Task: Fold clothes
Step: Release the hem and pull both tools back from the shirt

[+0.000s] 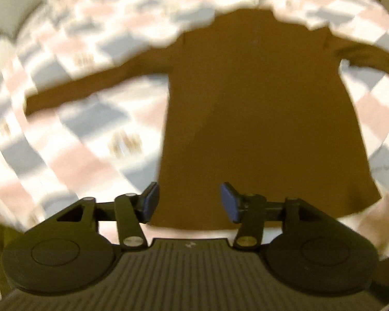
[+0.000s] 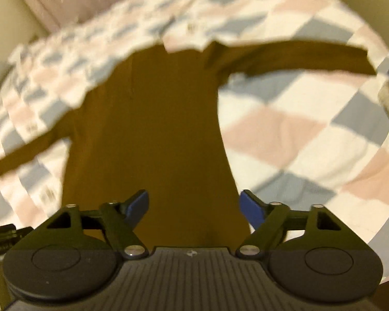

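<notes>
One brown long-sleeved top [image 1: 261,119] lies flat on a bed, spread over a checked bedcover [image 1: 72,155] of white, pink and grey-blue squares, with its hem toward the cameras and its neck end away from them. Two sleeves stretch outward: in the left wrist view the left sleeve [image 1: 90,90] runs out across the checks, and in the right wrist view the right sleeve [image 2: 298,57] reaches toward the far right edge. A fold of the bedcover overlaps the top's shoulder and collar area, hiding the neckline. Two grippers are in view, one per camera. Left gripper [image 1: 189,203] hangs above the hem near the garment's left lower corner, its blue-padded fingers [image 1: 150,200] spread apart with nothing between them. Right gripper [image 2: 194,208] sits over the hem near the right side seam, its blue pads [image 2: 251,208] likewise wide apart and empty. One grey pillow [image 1: 5,13] shows at the far left corner of the left wrist view. Small tan motifs are printed on some white squares, but both views are too blurred to read any writing.
</notes>
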The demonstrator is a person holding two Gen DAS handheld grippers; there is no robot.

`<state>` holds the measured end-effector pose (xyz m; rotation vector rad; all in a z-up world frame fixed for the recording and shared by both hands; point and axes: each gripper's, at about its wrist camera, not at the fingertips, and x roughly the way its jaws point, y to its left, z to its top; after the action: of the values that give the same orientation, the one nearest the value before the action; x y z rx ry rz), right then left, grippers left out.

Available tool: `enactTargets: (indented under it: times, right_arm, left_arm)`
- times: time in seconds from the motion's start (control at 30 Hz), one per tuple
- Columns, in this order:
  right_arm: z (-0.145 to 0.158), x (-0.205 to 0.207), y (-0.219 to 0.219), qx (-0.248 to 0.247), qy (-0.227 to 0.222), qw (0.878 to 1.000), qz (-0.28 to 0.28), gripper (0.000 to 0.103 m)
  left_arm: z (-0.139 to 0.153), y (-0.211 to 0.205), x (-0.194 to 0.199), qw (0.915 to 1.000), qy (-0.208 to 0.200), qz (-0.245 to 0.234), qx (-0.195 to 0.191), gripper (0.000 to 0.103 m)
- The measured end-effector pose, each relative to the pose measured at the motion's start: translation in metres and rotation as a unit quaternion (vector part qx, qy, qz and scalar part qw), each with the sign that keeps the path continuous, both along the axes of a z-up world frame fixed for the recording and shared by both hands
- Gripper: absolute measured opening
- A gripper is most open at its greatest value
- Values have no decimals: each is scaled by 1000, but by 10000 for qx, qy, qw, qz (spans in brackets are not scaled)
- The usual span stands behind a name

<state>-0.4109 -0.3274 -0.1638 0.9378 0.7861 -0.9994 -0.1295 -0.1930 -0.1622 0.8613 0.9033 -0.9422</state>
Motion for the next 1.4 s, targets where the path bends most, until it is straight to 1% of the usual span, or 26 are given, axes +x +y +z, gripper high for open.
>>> enactTargets:
  times: [0.03, 0.07, 0.13, 0.17, 0.2, 0.27, 0.4, 0.47, 0.5, 0.53, 0.57, 0.6, 0.73, 0.93, 1.03, 1.17, 1.4]
  right_arm:
    - [15, 5, 2, -105, -43, 9999, -27, 86]
    - [27, 10, 5, -205, -73, 9997, -58, 88]
    - [46, 16, 14, -407, -125, 9990, -155, 94]
    - [52, 15, 17, -467, -169, 9986, -199, 96]
    - [54, 10, 15, -507, -217, 9982, -230, 97]
    - [59, 15, 27, -581, -278, 9976, -272, 99]
    - [66, 23, 44, -640, -183, 9973, -310, 100]
    - [70, 25, 51, -671, -130, 9972, -305, 101]
    - [70, 24, 55, -690, -101, 9971, -292, 101]
    - [71, 25, 58, -707, -55, 9971, -282, 101]
    - [71, 25, 61, -714, -2, 9971, -259, 101]
    - [72, 25, 65, -707, 41, 9972, -226, 101]
    - [68, 20, 77, -605, 224, 9978, -164, 101]
    - [60, 9, 90, -403, 408, 9983, -55, 101]
    - [57, 5, 91, -315, 456, 9985, 32, 101]
    - [54, 3, 87, -264, 504, 9982, 197, 101]
    - [52, -4, 61, -226, 473, 9977, 421, 101]
  left_arm:
    - [15, -2, 2, 9998, -93, -24, -150, 64]
    - [28, -3, 5, 9996, -128, -7, -271, 67]
    - [50, -2, 9, 9986, -149, -28, -502, 67]
    - [59, -1, 10, 9980, -199, -71, -603, 67]
    - [67, 0, 9, 9973, -249, -122, -685, 67]
    - [80, 4, 9, 9962, -310, -217, -784, 68]
    - [101, 9, -5, 9953, -223, -319, -891, 68]
    - [101, 2, -8, 9950, -136, -335, -934, 68]
    - [102, 4, -16, 9949, -110, -341, -945, 69]
    - [107, 9, -19, 9948, -89, -352, -955, 71]
    - [107, 13, -20, 9945, -78, -374, -976, 76]
    - [107, 16, -22, 9942, -76, -399, -991, 78]
    - [101, 27, -26, 9947, -32, -456, -918, 78]
    - [87, 40, -36, 9971, 68, -392, -656, 78]
    - [85, 41, -41, 9976, 95, -354, -583, 78]
    - [85, 36, -49, 9978, 77, -270, -598, 78]
    - [82, 18, -62, 9985, 75, -106, -540, 78]
